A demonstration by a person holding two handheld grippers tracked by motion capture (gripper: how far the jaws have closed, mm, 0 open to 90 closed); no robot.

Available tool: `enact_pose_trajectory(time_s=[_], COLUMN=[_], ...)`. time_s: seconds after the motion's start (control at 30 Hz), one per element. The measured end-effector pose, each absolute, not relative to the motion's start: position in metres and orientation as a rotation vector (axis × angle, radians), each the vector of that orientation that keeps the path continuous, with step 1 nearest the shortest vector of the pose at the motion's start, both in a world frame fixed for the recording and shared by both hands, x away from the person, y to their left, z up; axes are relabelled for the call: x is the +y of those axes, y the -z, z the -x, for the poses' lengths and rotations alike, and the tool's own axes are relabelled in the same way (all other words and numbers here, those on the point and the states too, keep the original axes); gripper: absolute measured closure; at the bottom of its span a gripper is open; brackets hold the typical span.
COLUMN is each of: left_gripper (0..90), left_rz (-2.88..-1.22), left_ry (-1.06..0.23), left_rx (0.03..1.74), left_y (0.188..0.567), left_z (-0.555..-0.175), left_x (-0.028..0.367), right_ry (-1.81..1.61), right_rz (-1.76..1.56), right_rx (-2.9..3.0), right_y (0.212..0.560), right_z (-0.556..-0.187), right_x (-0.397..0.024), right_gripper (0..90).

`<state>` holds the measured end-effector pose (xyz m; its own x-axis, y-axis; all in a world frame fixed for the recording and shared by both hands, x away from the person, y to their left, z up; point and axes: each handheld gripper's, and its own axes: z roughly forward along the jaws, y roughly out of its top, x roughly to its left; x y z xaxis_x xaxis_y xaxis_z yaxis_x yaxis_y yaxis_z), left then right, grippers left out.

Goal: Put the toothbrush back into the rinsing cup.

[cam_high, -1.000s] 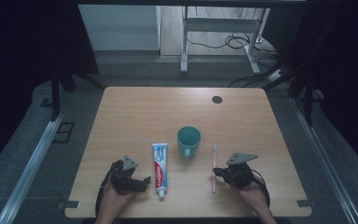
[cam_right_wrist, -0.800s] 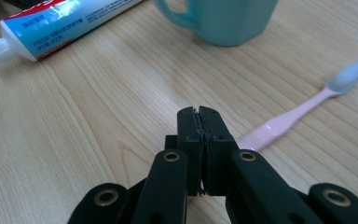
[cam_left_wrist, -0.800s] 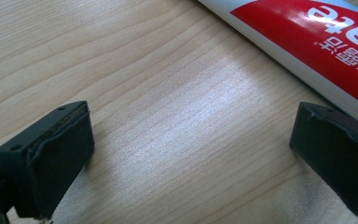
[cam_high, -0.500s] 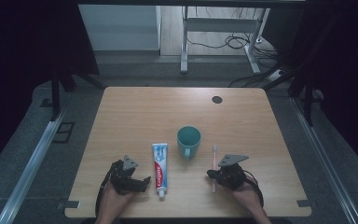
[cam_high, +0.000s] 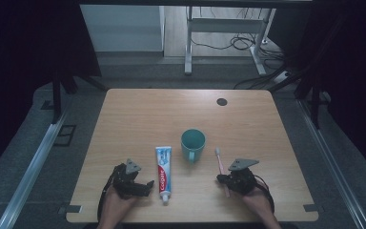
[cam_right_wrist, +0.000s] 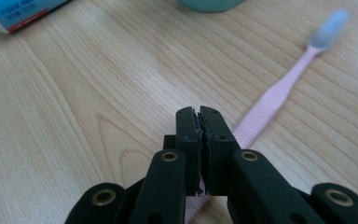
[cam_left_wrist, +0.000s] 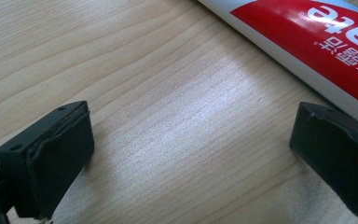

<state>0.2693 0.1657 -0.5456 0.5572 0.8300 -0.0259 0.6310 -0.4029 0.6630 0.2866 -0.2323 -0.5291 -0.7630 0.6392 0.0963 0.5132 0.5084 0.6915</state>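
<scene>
Two grippers low over table (cam_high: pixel 124 124), toothbrush (cam_high: pixel 219 162) under right gripper (cam_high: pixel 225 180).
Right gripper: jaws pressed together, empty, above pink toothbrush handle. Left gripper (cam_high: pixel 145 187): jaws wide apart, empty, just beside toothpaste tube (cam_high: pixel 163 168); teal mug (cam_high: pixel 192 142) beyond.

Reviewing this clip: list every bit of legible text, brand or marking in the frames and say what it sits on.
"Colgate": white brand lettering on the red panel of the toothpaste tube, seen from the high view.
"ate": the end of that same brand word, upside down, in the left gripper view.
Chinese characters beside it on the red panel: too blurred to read.
Small print on the tube's blue end in the right gripper view: too blurred to read.
</scene>
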Motion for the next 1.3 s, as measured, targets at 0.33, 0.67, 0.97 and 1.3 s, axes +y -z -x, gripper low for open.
enact_pose_trajectory(time_s=[0.33,0.67,0.97,1.3], left_gripper=[0.0,0.0,0.0,0.0], left_rz=[-2.159,-2.159,-2.159,-2.159], left_ry=[-0.410,-0.411,-0.411,-0.411], left_rx=[1.169,1.170,1.169,1.170], left_y=[0.546,0.546,0.546,0.546], left_z=[-0.269,-0.269,-0.269,-0.269], left_x=[0.165,0.165,0.165,0.165], right_ry=[-1.090,-1.101,-1.067,-0.946], right_rz=[-1.043,-1.044,-1.096,-1.143], right_rx=[2.542,2.529,2.526,2.572], right_y=[0.529,0.525,0.521,0.515], right_z=[-0.287,-0.284,-0.289,-0.297], right_x=[-0.249,-0.252,-0.260,-0.257], right_gripper=[85.3,84.0,73.4,64.6])
